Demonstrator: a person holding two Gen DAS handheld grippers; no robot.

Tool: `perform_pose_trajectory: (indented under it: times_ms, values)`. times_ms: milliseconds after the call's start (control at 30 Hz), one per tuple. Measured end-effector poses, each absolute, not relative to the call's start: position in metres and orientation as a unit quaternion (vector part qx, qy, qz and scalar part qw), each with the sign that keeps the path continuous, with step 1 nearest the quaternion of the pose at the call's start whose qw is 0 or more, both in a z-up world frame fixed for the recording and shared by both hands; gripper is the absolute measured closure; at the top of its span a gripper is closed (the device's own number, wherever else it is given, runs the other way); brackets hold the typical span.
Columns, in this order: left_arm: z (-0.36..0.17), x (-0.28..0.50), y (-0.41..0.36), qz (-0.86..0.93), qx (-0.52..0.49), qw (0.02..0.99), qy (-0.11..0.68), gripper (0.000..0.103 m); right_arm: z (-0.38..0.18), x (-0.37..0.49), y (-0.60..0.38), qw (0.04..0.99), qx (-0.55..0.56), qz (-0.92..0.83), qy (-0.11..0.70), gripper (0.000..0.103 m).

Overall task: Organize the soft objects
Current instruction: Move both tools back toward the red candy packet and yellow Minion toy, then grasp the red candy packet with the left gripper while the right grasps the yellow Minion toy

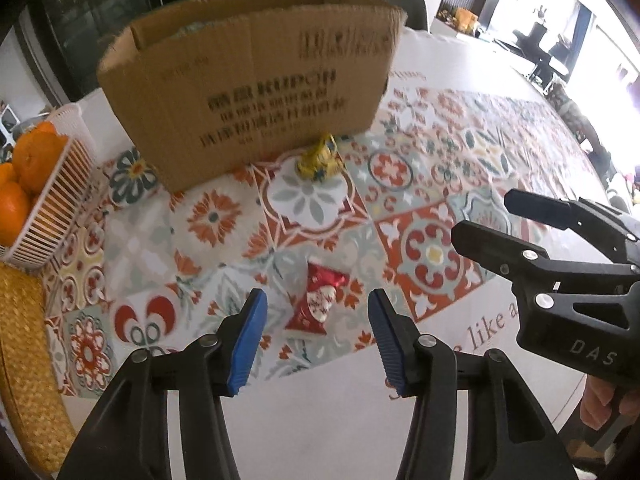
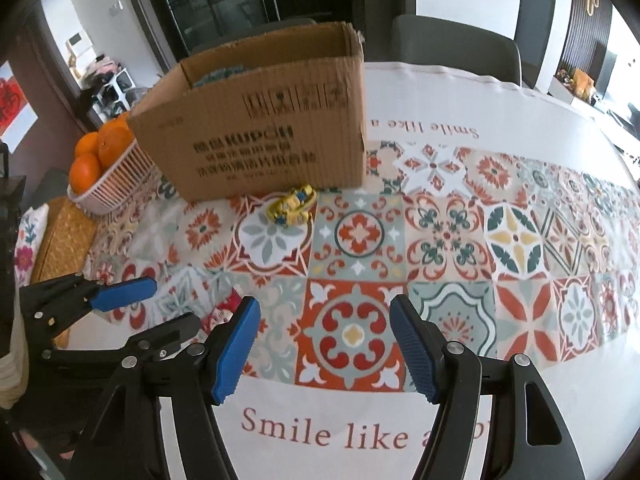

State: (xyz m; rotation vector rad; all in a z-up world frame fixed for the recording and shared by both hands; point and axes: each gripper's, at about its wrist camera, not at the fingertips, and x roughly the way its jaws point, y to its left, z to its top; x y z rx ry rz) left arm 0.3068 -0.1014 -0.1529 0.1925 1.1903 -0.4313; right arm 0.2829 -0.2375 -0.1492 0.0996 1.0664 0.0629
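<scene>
A small red and white soft toy (image 1: 318, 303) lies on the patterned tablecloth, just ahead of and between the open blue pads of my left gripper (image 1: 316, 344). A yellow soft toy (image 1: 318, 158) lies against the front of an open cardboard box (image 1: 256, 92); it also shows in the right wrist view (image 2: 291, 205), with the box (image 2: 264, 128) behind it. My right gripper (image 2: 324, 348) is open and empty above the cloth. The right gripper also shows in the left wrist view (image 1: 500, 220), and the left gripper in the right wrist view (image 2: 168, 304), partly hiding the red toy (image 2: 218, 314).
A white basket of oranges (image 1: 44, 200) stands left of the box, also in the right wrist view (image 2: 108, 176). A woven yellow mat (image 1: 28, 360) lies at the left table edge. A grey chair (image 2: 456, 52) stands behind the table.
</scene>
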Motion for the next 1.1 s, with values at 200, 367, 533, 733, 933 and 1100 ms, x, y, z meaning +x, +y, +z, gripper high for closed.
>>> perform_pose_trajectory:
  times_ms: [200, 367, 533, 733, 933, 1100]
  values:
    - [-0.173, 0.303, -0.105, -0.212, 0.098, 0.788, 0.570, 0.052, -0.163, 0.280, -0.237, 0.851, 0.042, 0.029, 0.523, 0.035]
    - [-0.188, 0.306, -0.109, -0.213, 0.104, 0.778, 0.581, 0.055, -0.175, 0.281, -0.238, 0.842, 0.045, 0.023, 0.537, 0.035]
    - [-0.202, 0.309, -0.110, -0.212, 0.106, 0.771, 0.591, 0.060, -0.186, 0.283, -0.239, 0.834, 0.047, 0.022, 0.549, 0.035]
    - [-0.210, 0.313, -0.111, -0.208, 0.105, 0.769, 0.595, 0.063, -0.193, 0.288, -0.240, 0.830, 0.046, 0.022, 0.555, 0.034]
    - [-0.219, 0.317, -0.113, -0.209, 0.099, 0.764, 0.602, 0.070, -0.196, 0.290, -0.241, 0.828, 0.047, 0.023, 0.558, 0.034]
    - [-0.221, 0.319, -0.115, -0.202, 0.090, 0.768, 0.601, 0.070, -0.198, 0.292, -0.241, 0.827, 0.048, 0.029, 0.560, 0.034]
